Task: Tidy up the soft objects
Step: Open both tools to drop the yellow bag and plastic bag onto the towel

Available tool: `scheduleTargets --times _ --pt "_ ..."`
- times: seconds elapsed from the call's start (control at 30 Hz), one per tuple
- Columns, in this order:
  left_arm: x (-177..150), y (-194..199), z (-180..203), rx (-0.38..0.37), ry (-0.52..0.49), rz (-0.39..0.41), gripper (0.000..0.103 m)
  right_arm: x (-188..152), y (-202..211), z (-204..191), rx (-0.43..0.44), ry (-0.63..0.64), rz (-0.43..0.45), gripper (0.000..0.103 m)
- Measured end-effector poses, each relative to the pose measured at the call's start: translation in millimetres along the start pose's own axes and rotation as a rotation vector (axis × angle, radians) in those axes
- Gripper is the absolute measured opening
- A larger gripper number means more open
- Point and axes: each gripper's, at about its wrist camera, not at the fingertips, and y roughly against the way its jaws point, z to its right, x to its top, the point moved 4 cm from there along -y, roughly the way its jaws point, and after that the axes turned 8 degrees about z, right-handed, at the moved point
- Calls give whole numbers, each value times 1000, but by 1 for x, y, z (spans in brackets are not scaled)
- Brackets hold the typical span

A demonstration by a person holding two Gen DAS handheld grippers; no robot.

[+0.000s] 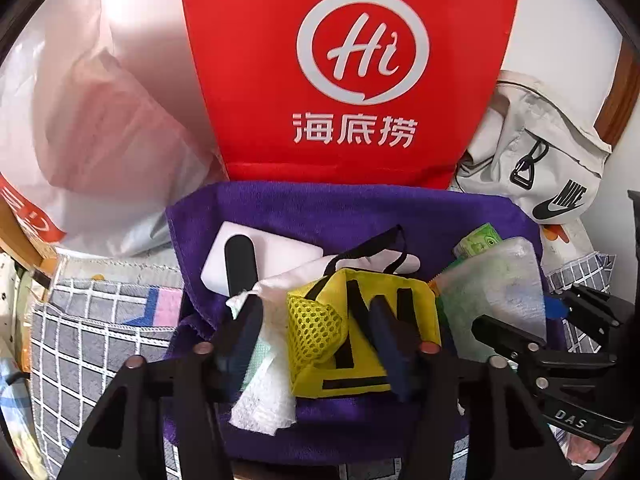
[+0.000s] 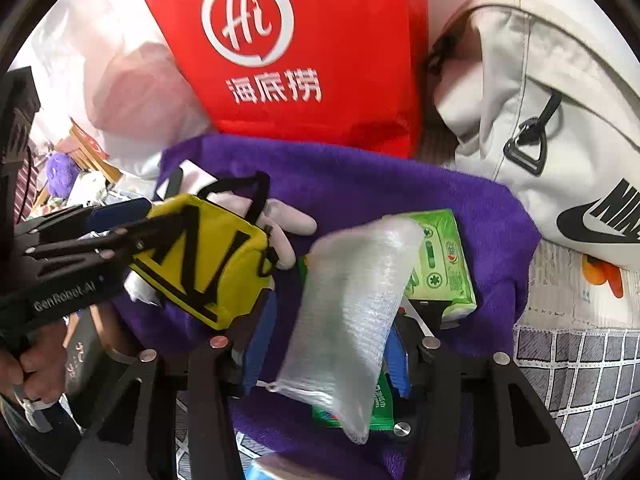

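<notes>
A purple towel lies spread with soft items piled on it. My left gripper stands open around a yellow mesh pouch and a crumpled white paper tissue; its pads do not seem to press on them. My right gripper is open too, with a clear bubble-wrap pouch loose between its blue pads. A green tissue pack lies behind that pouch. A white foam block sits at the towel's left.
A red bag stands upright behind the towel, with a clear plastic bag on its left and a white sports bag on its right. Grey checked cloth lies underneath. A hand holds the left gripper.
</notes>
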Motion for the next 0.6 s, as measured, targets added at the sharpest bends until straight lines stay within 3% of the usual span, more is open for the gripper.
scheduleTargets --times 0.1,0.27,0.6 --pt "1 7 2 14 -1 9 66 2 5 -2 -12 -2 8 65" --pt "2 18 3 29 9 16 70 2 23 -1 -60 -12 42 80" --pt "-2 68 -14 75 32 55 73 -7 75 -5 -136 -13 116 87"
